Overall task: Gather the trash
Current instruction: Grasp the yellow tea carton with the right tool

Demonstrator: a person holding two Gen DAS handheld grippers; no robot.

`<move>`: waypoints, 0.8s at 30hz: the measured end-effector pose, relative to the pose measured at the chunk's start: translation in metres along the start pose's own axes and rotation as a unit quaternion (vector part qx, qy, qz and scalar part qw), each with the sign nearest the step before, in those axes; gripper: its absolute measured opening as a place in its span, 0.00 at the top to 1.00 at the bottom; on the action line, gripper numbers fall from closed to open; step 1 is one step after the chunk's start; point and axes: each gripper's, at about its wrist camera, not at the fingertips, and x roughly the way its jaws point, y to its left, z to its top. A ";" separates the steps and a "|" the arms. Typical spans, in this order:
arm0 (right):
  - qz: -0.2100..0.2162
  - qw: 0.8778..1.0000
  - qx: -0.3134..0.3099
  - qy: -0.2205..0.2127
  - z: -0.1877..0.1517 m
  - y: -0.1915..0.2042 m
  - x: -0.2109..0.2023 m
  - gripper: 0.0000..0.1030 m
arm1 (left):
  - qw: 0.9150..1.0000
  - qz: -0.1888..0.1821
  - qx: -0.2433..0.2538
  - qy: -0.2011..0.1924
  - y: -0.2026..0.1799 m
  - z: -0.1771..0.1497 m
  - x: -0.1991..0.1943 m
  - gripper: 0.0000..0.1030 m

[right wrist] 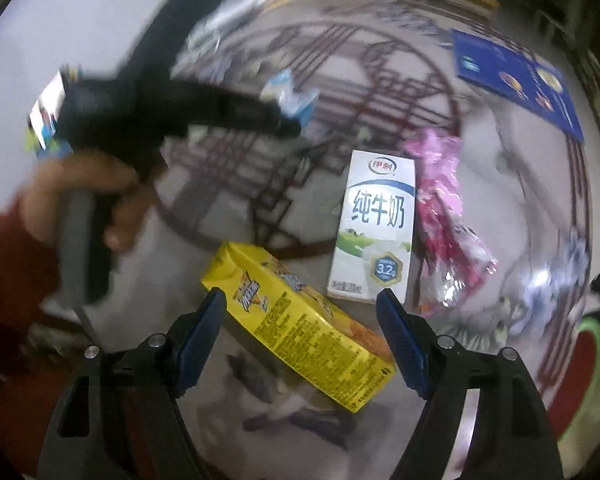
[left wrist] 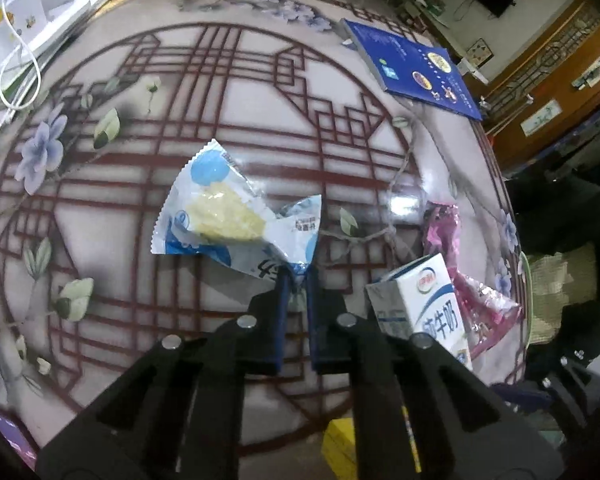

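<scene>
Trash lies on the patterned table [left wrist: 260, 80]. The left gripper [left wrist: 298, 276] is clenched on the near corner of a blue and white snack wrapper [left wrist: 228, 212]. The right gripper [right wrist: 300, 300] is released, with a yellow carton [right wrist: 300, 320] between its fingers. A white milk carton [right wrist: 374, 228] and pink wrapper [right wrist: 444, 208] lie just beyond.

Room light dim, cool, from overhead. Left wrist view sharp at centre; glare patch on the glossy table [left wrist: 404, 200], soft shadow under the blue-white wrapper [left wrist: 228, 216]. Strong fisheye bending, black vignette at the corners. Right wrist view heavily motion-smeared, worst at the left and top; milk carton [right wrist: 374, 224] and yellow carton [right wrist: 300, 320] stay readable. Specular streaks lower right.
</scene>
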 end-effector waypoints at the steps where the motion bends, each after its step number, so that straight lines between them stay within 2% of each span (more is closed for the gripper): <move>1: -0.003 1.000 -0.011 0.012 0.002 0.003 0.006 0.27 | 1.000 -0.002 0.001 -0.001 0.003 -0.001 -0.002 0.92; 5: -0.010 0.998 -0.028 0.049 0.001 0.009 0.026 0.27 | 1.000 -0.013 -0.008 0.003 0.017 -0.003 -0.001 0.92; 7: -0.021 0.997 -0.036 0.063 -0.001 0.012 0.034 0.31 | 1.000 -0.017 -0.009 0.002 0.022 -0.004 -0.001 0.92; 10: -0.024 0.996 -0.035 0.078 -0.004 0.016 0.045 0.59 | 1.000 -0.017 -0.013 -0.004 0.029 -0.005 -0.003 0.92; 11: -0.023 0.996 -0.033 0.079 -0.004 0.016 0.048 0.61 | 1.000 -0.018 -0.015 -0.005 0.031 -0.005 -0.003 0.92; 13: -0.019 0.997 -0.021 0.070 -0.005 0.016 0.046 0.62 | 0.999 -0.022 -0.022 -0.011 0.036 -0.005 -0.006 0.93; 18: 0.020 0.999 0.036 0.009 -0.003 0.012 0.019 0.62 | 0.998 -0.034 -0.039 -0.031 0.049 -0.005 -0.023 0.94; 24: 0.049 0.990 0.114 -0.071 0.001 -0.004 -0.016 0.62 | 0.996 -0.052 -0.053 -0.048 0.052 -0.006 -0.042 0.95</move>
